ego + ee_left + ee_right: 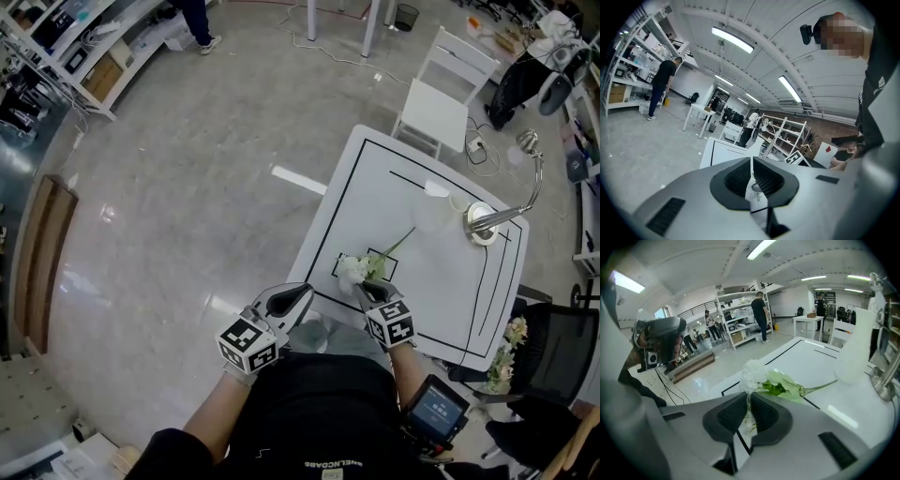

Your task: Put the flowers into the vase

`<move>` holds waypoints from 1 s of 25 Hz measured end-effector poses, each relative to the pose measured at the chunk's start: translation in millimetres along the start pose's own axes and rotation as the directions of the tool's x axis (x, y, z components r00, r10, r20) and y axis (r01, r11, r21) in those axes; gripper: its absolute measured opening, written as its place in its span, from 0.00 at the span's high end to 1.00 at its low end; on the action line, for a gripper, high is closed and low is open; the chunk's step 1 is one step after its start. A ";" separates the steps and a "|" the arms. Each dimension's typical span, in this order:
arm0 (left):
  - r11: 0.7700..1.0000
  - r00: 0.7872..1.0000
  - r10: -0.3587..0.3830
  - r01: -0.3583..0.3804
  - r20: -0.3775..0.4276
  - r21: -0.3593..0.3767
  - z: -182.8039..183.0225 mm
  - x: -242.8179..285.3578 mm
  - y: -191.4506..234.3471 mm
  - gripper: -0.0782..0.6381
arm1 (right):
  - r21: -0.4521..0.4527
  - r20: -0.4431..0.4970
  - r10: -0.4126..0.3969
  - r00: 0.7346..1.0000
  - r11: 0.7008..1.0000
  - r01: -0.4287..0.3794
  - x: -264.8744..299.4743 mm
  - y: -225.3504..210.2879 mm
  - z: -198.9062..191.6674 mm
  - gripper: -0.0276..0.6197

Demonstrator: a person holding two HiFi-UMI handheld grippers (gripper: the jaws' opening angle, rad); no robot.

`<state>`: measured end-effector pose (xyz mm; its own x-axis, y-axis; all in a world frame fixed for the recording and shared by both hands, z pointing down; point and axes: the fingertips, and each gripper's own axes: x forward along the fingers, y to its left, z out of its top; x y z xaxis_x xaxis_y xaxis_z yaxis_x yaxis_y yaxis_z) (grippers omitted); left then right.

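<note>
A white artificial flower bunch (pixel 359 269) with green leaves lies at the near edge of the white table (pixel 441 291), its stem pointing toward the far right. My right gripper (pixel 368 290) sits at its blossom end, shut on the white petals (pixel 753 373), which show in the slit between the pads. The stem (pixel 818 387) runs off to the right toward a frosted vase (pixel 855 345), which stands upright near the table's middle (pixel 429 208). My left gripper (pixel 300 296) hovers off the table's near left corner, shut and holding nothing (pixel 751 176).
A desk lamp (pixel 484 225) with a gooseneck stands on the table's right side, just past the vase. A white chair (pixel 441 89) is beyond the table, a black chair (pixel 562 352) at the right. More flowers (pixel 506 354) rest beside the table's right edge.
</note>
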<state>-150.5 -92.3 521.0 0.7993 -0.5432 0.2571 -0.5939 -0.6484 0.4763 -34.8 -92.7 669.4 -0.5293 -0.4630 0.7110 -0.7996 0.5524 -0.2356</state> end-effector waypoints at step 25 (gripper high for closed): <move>0.997 0.998 -0.060 0.059 0.016 0.051 31.8 55.5 -28.3 0.88 | 0.483 0.662 0.055 0.748 0.731 -0.482 -162.0 -70.1 195.1 0.91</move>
<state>-92.2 -121.1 495.1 0.8319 -0.5118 0.2144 -0.5495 -0.7058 0.4471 51.6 -191.7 441.5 -0.6277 -0.7743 0.0803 -0.4668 0.2919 -0.8348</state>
